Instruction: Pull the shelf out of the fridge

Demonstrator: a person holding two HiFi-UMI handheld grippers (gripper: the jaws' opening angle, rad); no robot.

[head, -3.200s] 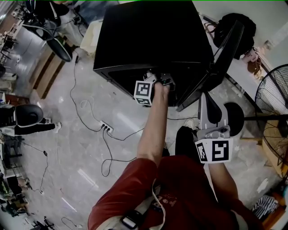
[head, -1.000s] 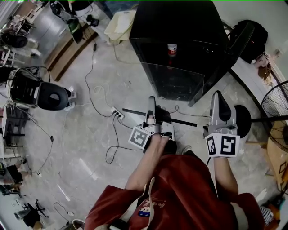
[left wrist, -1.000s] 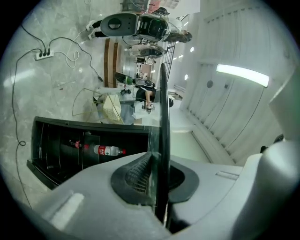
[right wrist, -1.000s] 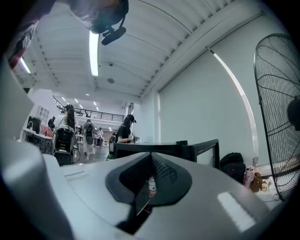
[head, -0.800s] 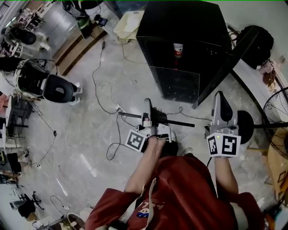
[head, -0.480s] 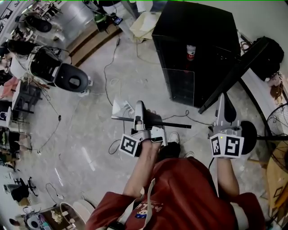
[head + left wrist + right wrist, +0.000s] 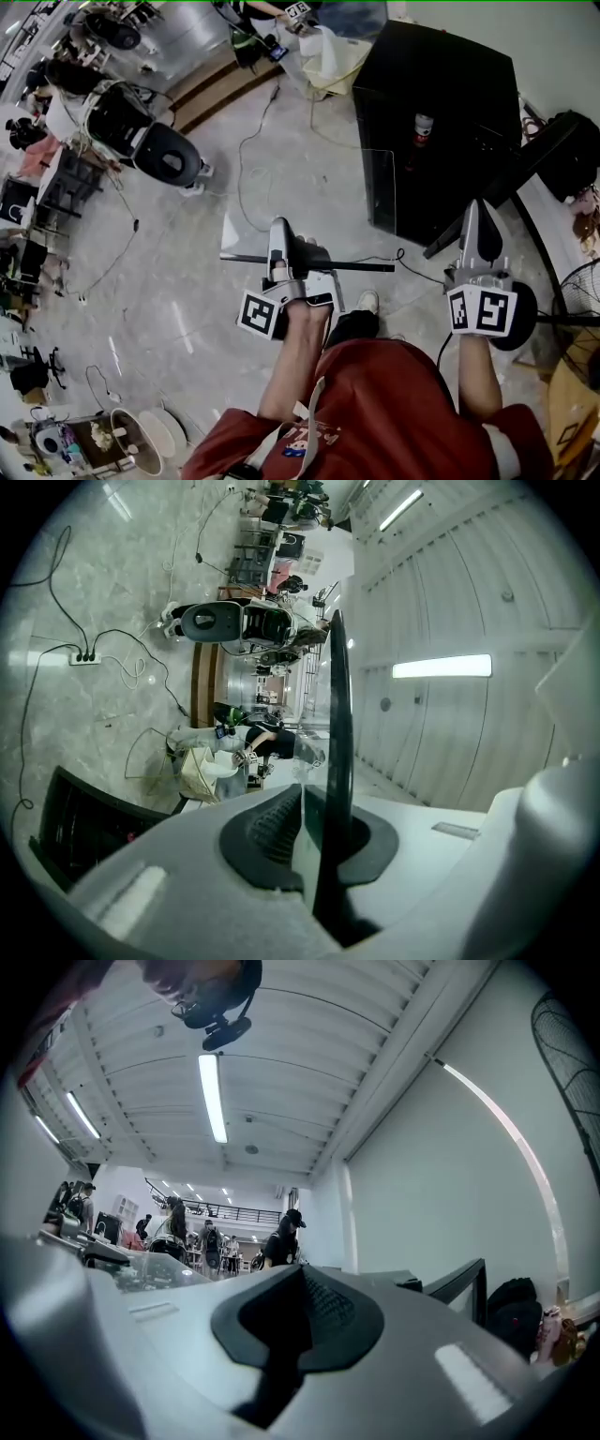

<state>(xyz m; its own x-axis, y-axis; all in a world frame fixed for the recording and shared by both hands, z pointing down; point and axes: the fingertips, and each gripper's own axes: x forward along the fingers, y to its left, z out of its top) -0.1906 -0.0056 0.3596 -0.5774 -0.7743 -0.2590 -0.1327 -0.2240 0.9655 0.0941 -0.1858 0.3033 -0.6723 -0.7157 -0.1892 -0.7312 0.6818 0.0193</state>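
Shelf [image 7: 361, 267] is clear glass with a dark rim. It sits clamped edge-on between the jaws of the left gripper [image 7: 278, 234]; the right gripper [image 7: 475, 217] is closed and empty.

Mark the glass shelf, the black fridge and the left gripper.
Clear glass shelf with black front strip [image 7: 361, 266]: head view, on the strip.
Black box-shaped fridge [image 7: 441, 61]: head view, its top panel.
Left gripper [image 7: 278, 232], shut on the shelf: head view, fingertips.

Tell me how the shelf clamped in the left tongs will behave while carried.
The shelf looks like clear glass with a dark edge strip, so probably stiff, smooth and breakable. The left tongs pinch it at one spot along a long edge, so it may tilt or pivot.
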